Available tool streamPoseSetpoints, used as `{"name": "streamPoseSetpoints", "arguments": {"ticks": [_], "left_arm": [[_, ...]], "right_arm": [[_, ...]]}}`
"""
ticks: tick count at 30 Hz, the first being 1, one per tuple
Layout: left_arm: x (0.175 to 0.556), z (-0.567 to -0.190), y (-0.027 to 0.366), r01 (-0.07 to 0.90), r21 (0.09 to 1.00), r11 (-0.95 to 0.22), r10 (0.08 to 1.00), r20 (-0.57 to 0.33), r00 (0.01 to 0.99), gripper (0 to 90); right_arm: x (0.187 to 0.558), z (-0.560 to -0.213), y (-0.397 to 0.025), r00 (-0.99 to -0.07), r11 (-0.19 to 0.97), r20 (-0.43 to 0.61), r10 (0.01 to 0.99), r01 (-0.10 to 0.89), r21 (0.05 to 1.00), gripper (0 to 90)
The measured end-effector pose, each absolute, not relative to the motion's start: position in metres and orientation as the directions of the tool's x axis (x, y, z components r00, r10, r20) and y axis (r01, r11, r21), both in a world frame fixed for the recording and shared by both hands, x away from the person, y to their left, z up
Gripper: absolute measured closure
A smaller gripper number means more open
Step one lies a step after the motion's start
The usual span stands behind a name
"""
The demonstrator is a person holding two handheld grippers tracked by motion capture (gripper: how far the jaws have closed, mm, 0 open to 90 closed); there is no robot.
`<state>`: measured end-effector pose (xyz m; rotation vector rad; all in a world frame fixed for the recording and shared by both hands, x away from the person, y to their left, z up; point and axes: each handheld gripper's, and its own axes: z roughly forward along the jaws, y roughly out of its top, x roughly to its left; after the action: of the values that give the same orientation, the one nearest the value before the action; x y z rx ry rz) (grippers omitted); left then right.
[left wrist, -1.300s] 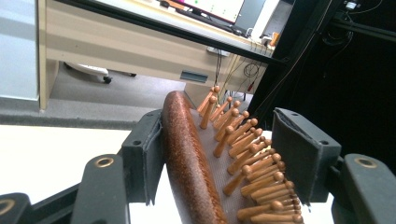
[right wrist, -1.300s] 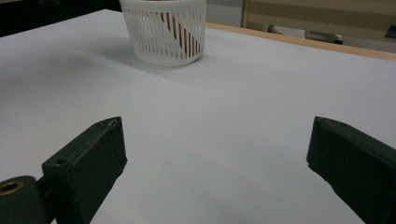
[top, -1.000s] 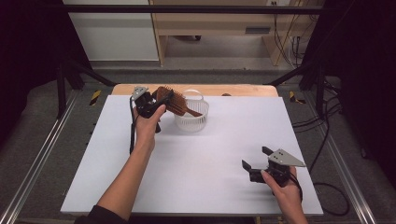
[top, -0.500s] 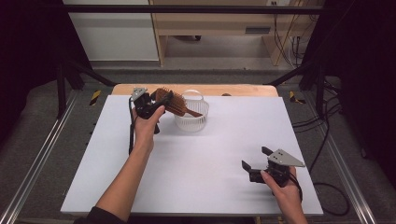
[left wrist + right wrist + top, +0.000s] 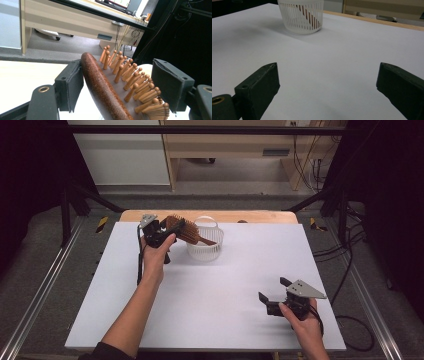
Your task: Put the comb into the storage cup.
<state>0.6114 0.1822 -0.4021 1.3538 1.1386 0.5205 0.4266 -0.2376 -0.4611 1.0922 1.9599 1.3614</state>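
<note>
On the white tabletop (image 5: 210, 300) a white slatted basket (image 5: 205, 243) stands near the far edge. The left gripper (image 5: 165, 231) is raised just beside the basket's left side and holds a wooden hairbrush (image 5: 184, 229), whose handle slants down into the basket. From the high view the brush is a brown, ridged shape; the left gripper view brings it close, showing the rounded dark-brown back (image 5: 102, 87) lying against one pad and the rows of light wooden pins (image 5: 135, 85) pointing toward the other pad. There the fingers (image 5: 70, 87) stand fairly wide with the brush head between them, one pad touching its back, while a gap shows between the pin tips and the other pad; whether that pad presses the pins I cannot tell.

The right gripper (image 5: 276, 296) rests low at the near right of the tabletop, well apart from the basket. In the right gripper view its fingers (image 5: 259, 87) are spread wide over bare white surface, with nothing between them. That view also shows, through the basket's (image 5: 300, 15) slats, a brown strip of the brush handle (image 5: 304, 15) inside.
</note>
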Motion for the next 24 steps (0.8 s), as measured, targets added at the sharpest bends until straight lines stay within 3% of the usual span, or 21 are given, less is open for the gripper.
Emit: {"name": "streamPoseSetpoints", "arguments": {"ticks": [24], "left_arm": [[0.6098,-0.4023,0.1786,0.286,0.935,0.208,0.846,-0.319,0.427,14.6]], "right_arm": [[0.4266,-0.4613,-0.2376,-0.547,0.175,0.033,0.837,0.324,0.930,5.0]]}}
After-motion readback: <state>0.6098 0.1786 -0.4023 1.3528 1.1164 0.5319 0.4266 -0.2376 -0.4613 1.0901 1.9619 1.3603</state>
